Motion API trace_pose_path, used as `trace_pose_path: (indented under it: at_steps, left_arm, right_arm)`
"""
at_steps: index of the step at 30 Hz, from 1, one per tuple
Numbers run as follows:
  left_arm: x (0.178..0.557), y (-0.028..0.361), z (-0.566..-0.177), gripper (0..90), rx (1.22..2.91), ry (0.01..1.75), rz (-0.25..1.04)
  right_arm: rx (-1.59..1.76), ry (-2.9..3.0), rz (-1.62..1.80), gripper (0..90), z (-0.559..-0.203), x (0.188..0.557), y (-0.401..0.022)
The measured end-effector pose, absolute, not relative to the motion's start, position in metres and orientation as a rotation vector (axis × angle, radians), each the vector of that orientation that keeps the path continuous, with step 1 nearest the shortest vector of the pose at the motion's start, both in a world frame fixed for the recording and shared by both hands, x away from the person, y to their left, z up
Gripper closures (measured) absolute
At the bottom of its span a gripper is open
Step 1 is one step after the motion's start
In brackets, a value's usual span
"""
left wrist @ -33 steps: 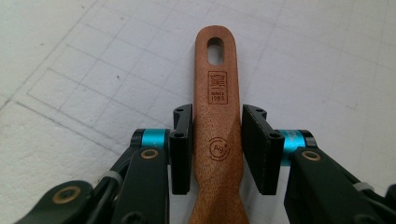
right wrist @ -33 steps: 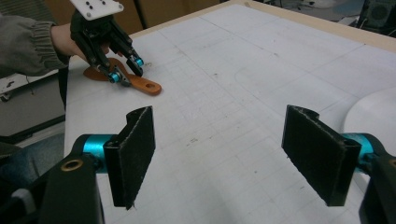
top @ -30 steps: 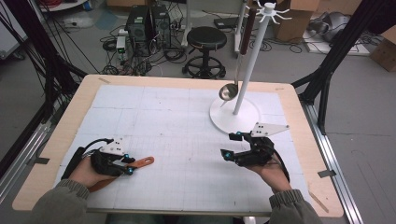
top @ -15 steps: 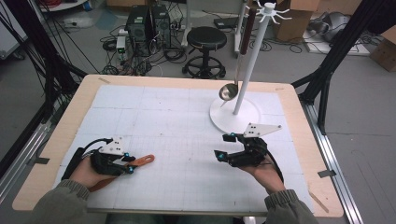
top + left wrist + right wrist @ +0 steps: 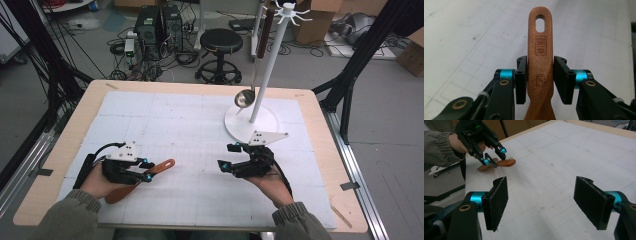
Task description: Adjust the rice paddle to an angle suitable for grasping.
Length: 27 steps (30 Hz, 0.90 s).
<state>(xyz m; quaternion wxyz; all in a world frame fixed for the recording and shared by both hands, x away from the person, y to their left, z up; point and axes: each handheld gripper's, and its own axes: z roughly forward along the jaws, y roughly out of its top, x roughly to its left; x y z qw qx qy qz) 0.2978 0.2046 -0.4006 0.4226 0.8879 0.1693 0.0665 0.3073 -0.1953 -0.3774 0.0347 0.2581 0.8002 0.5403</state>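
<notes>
Left gripper view: the left gripper [image 5: 540, 80] pinches a wooden spatula [image 5: 540, 62] by its handle, hanging hole free, likely for the rack [image 5: 267, 65] holding a ladle [image 5: 244, 98]. The right gripper [image 5: 544, 205], fingers spread and empty, hovers above the surface [image 5: 190, 125].

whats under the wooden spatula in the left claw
Under the wooden spatula held by the left claw lies the white gridded mat. The patch directly beneath its handle is covered.
</notes>
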Motion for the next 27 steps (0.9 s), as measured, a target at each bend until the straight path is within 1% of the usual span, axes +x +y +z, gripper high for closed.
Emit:
trace_pose_path:
  at_steps: [8,14,22,27]
  left_arm:
    - [0.301,0.185,-0.392,65.4,2.180,0.386,0.149]
    - [0.303,0.171,-0.386,65.4,2.155,0.353,0.142]
    - [0.303,0.154,-0.380,65.4,2.129,0.325,0.139]
    - [0.302,0.142,-0.376,65.4,2.127,0.287,0.136]
  right_arm:
    - [0.782,2.498,1.674,27.5,-0.382,0.311,-0.172]
    - [0.772,2.546,1.694,30.5,-0.386,0.313,-0.154]
    - [0.738,2.599,1.727,36.7,-0.388,0.314,-0.134]
    - [0.711,2.624,1.753,46.0,-0.386,0.314,-0.127]
